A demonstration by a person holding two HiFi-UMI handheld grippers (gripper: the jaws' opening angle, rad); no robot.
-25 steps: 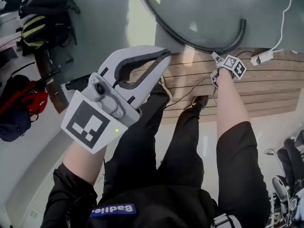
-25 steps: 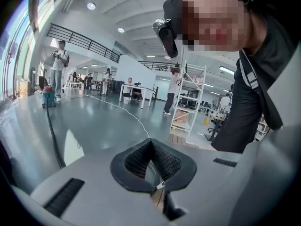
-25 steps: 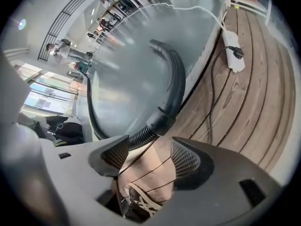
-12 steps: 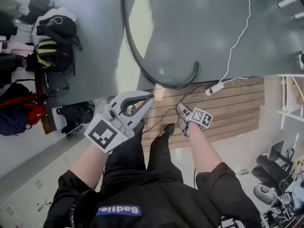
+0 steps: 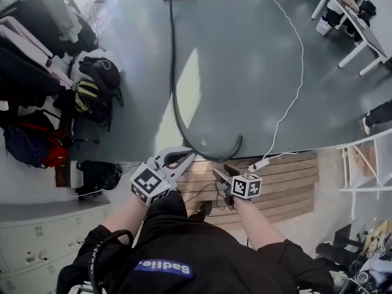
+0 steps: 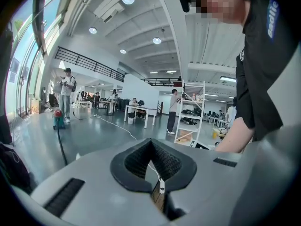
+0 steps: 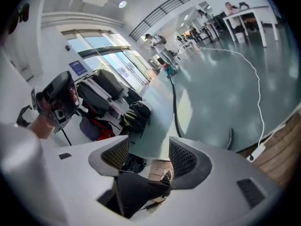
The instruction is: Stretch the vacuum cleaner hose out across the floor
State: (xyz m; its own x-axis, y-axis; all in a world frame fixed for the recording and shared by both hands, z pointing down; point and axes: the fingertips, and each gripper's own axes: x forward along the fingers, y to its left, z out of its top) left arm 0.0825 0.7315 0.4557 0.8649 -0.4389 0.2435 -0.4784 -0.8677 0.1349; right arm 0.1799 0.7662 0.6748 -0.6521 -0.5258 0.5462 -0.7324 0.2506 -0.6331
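- Grey-green floor [image 5: 245, 60] fills most of the head view, with a wooden platform [image 5: 294, 182] under the person's feet.
- Black vacuum hose [image 5: 171, 72] lies on that floor. It runs straight back to the vacuum cleaner [image 6: 58, 120] far off, and its near end curls into a hook just before the platform's edge.
- White cable [image 5: 298, 72] trails close beside that hooked end.
- Left gripper [image 5: 187, 156] hangs above the platform edge, clenched on nothing and apart from the hose.
- Right gripper [image 5: 220, 170] is beside it, jaws released and empty.
- Likely risks: the hook stays bent unless its tip is gripped. A hard pull might drag the cleaner instead of straightening the curl, or snag the cable.
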